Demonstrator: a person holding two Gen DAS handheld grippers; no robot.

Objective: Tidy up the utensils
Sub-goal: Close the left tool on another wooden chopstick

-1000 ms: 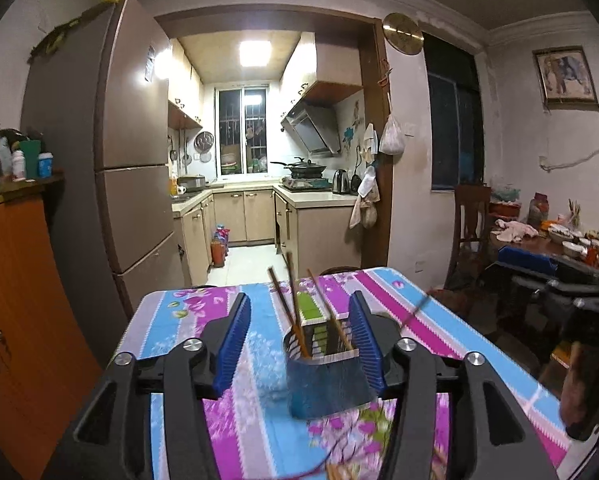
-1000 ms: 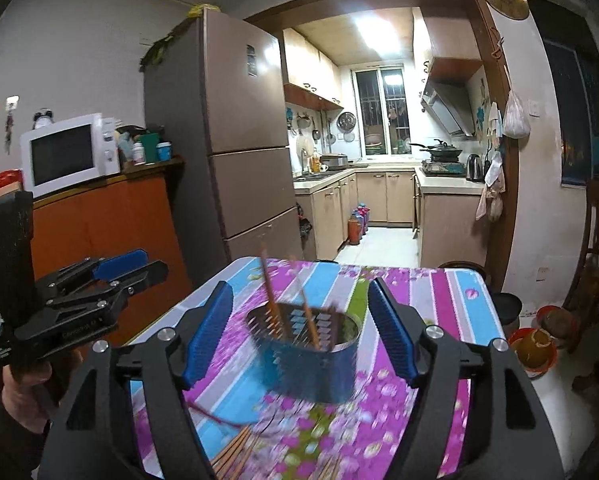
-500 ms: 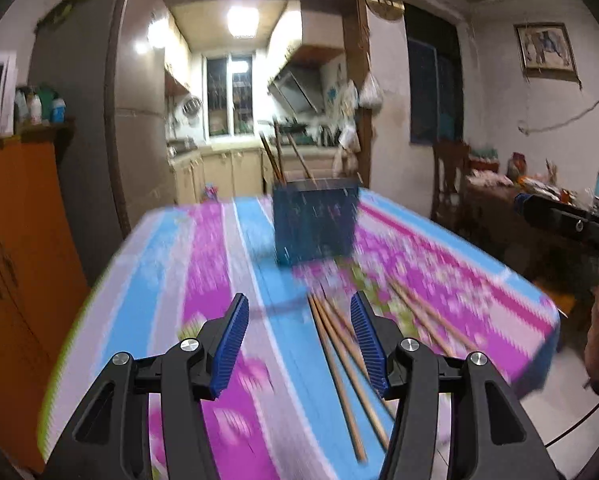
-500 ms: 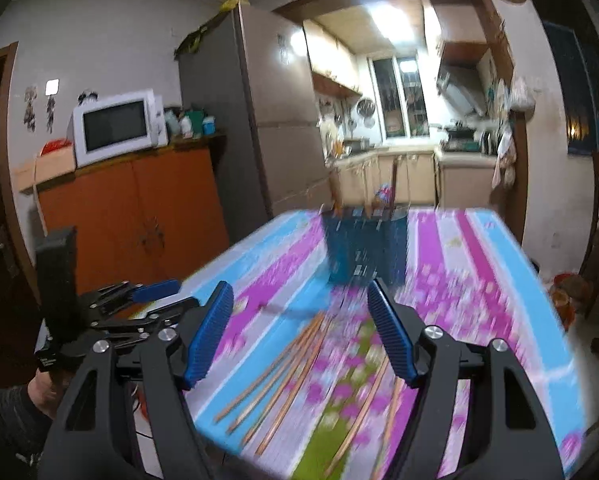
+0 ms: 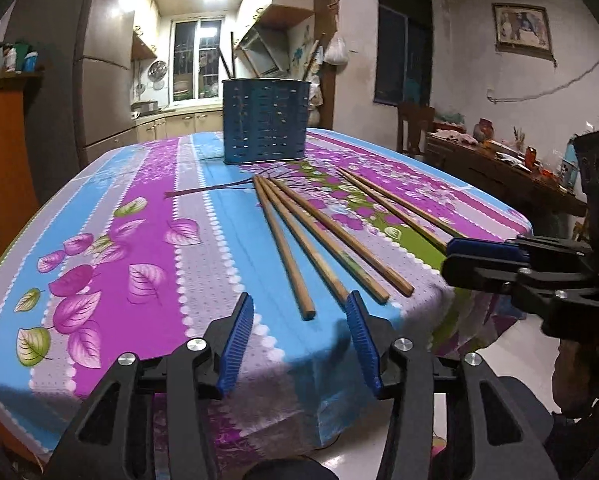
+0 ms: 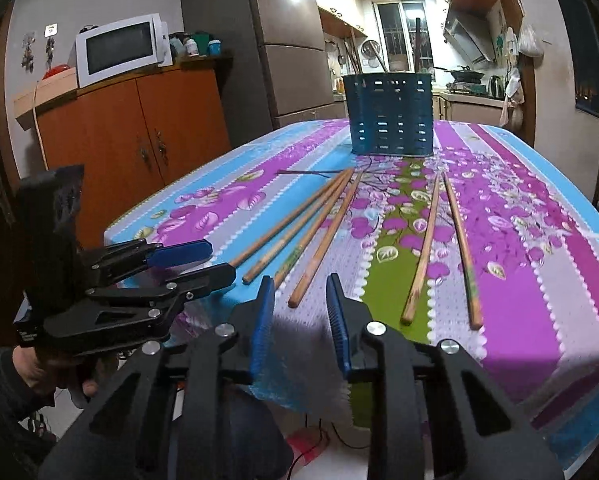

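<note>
A blue perforated utensil holder (image 5: 265,120) (image 6: 391,114) stands far back on the flowered tablecloth (image 5: 147,240), with a few dark sticks upright in it. Several wooden chopsticks (image 5: 323,248) (image 6: 299,232) lie fanned out in front of it, and two more (image 6: 423,248) lie further right. My left gripper (image 5: 299,300) (image 6: 219,259) hovers at the near table edge, its jaws closing, with one chopstick's near end lying in the wide gap between its untouched pads. My right gripper (image 6: 299,280) (image 5: 447,258) is alongside, its jaws closing too, narrow around another chopstick's end, pads apart from it.
The tablecloth hangs over the near edge (image 5: 339,392). To the left stand an orange cabinet (image 6: 131,128) with a microwave (image 6: 121,50) and a fridge (image 6: 287,44). A cluttered side table (image 5: 499,164) and a chair (image 5: 413,124) stand to the right. A person's hand (image 6: 31,364) holds the left gripper.
Both grippers have dropped from above the holder and pulled back to the near table edge, low over the chopstick ends. The right jaws have narrowed a lot, the left slightly.
</note>
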